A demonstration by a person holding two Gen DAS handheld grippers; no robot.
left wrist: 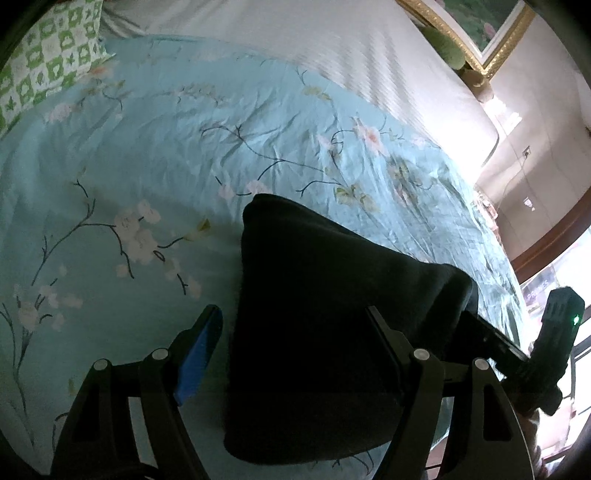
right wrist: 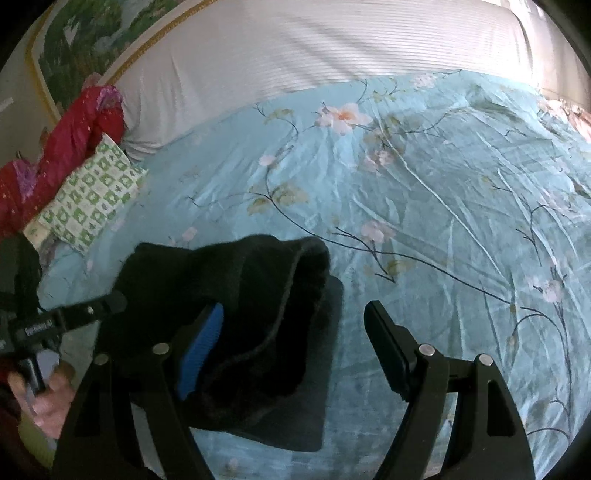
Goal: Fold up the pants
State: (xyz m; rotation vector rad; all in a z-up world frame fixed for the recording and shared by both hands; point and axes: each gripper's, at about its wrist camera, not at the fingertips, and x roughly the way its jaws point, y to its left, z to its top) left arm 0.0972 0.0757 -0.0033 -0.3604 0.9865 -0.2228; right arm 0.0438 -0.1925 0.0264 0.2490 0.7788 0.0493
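The black pants [left wrist: 317, 325] lie folded into a thick bundle on the light blue floral bedspread [left wrist: 147, 147]. My left gripper [left wrist: 295, 321] is open, its jaws wide apart on either side of the bundle, not closed on it. In the right wrist view the pants [right wrist: 236, 295] show a rolled upper edge, lifted a little above the spread. My right gripper [right wrist: 295, 321] is open, with its blue-padded left finger [right wrist: 201, 347] against the bundle's side and its right finger over bare bedspread. The right gripper's body [left wrist: 554, 343] shows at the right edge of the left wrist view.
A green-and-white checked pillow [right wrist: 92, 195] lies at the left of the bed, with a red quilted garment [right wrist: 70, 144] behind it. A white striped sheet [right wrist: 295, 48] covers the far part of the bed. A gold-framed picture [left wrist: 480, 33] stands beyond the bed's edge.
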